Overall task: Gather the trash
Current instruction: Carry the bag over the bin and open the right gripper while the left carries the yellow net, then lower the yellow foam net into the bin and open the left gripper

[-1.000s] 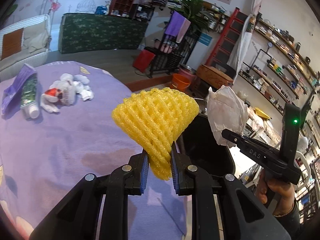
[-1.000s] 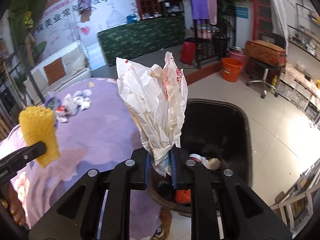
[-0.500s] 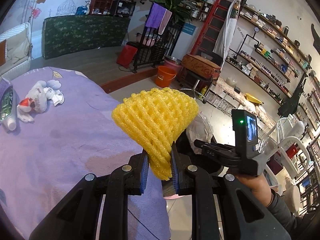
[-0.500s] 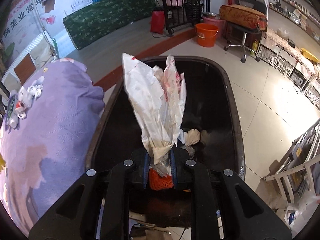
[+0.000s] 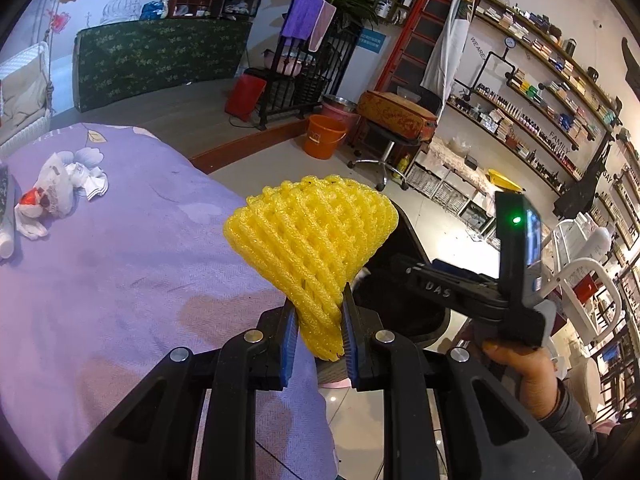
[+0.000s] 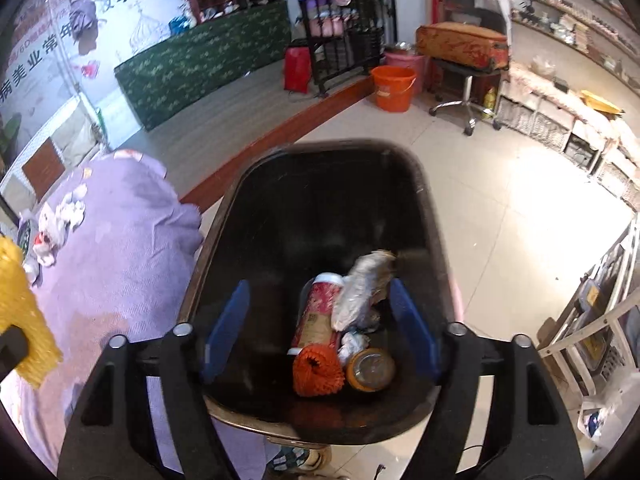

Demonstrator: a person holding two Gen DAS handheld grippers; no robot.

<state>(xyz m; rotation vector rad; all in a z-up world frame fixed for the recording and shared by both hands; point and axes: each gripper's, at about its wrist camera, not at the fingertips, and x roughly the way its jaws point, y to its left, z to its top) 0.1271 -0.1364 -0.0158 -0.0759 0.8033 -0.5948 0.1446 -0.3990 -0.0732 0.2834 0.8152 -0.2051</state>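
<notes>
Left wrist view: looks forward and down along its fingers, close over the purple tablecloth (image 5: 120,272), the shop shelves far behind.
Right wrist view: looks steeply down, close above the black bin (image 6: 320,208).
Shared: tablecloth, bin edge, orange bucket (image 6: 393,87), yellow foam net (image 5: 312,248).

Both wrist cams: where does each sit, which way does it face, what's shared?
Left wrist: on the left gripper, facing across the purple-covered table; the gripper is shut on the yellow foam net; the right gripper's body and the hand holding it show.
Right wrist: on the right gripper, looking down into the black bin; gripper open, jaws just opened, nothing gripped.
Shared: net, table, orange bucket.
</notes>
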